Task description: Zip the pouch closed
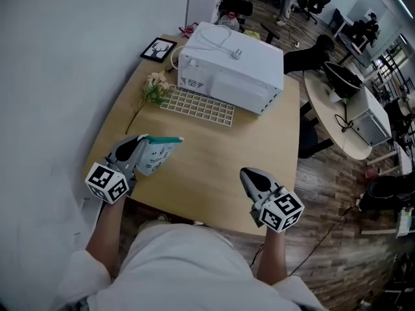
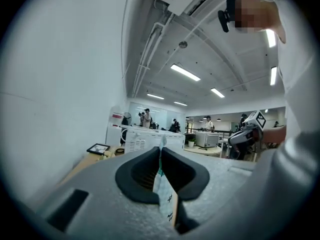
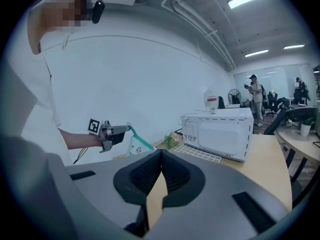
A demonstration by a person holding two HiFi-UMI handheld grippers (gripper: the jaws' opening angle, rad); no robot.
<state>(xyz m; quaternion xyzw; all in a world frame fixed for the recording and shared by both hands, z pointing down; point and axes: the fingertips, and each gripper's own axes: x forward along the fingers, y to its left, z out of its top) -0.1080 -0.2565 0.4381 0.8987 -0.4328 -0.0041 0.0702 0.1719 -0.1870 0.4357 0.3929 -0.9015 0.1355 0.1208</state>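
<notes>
The left tool [image 1: 139,149] pinches the pouch [image 1: 159,153] by one edge above the counter [image 1: 214,154], apparently bracing it for zipping; the right tool [image 1: 248,175], closed on nothing, hangs well apart.

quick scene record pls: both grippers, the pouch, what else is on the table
left gripper: shut on the pouch, over the table's near left corner
right gripper: shut, nothing between the jaws, apart from the pouch
pouch: white with a teal strip along the top, clamped at one edge; whether the zip is closed cannot be told
table: wooden, against a white wall
microwave: white, at the far end, door shut
grid tray: white, just in front of the microwave
flowers: lying left of the tray
picture frame: far left corner
</notes>
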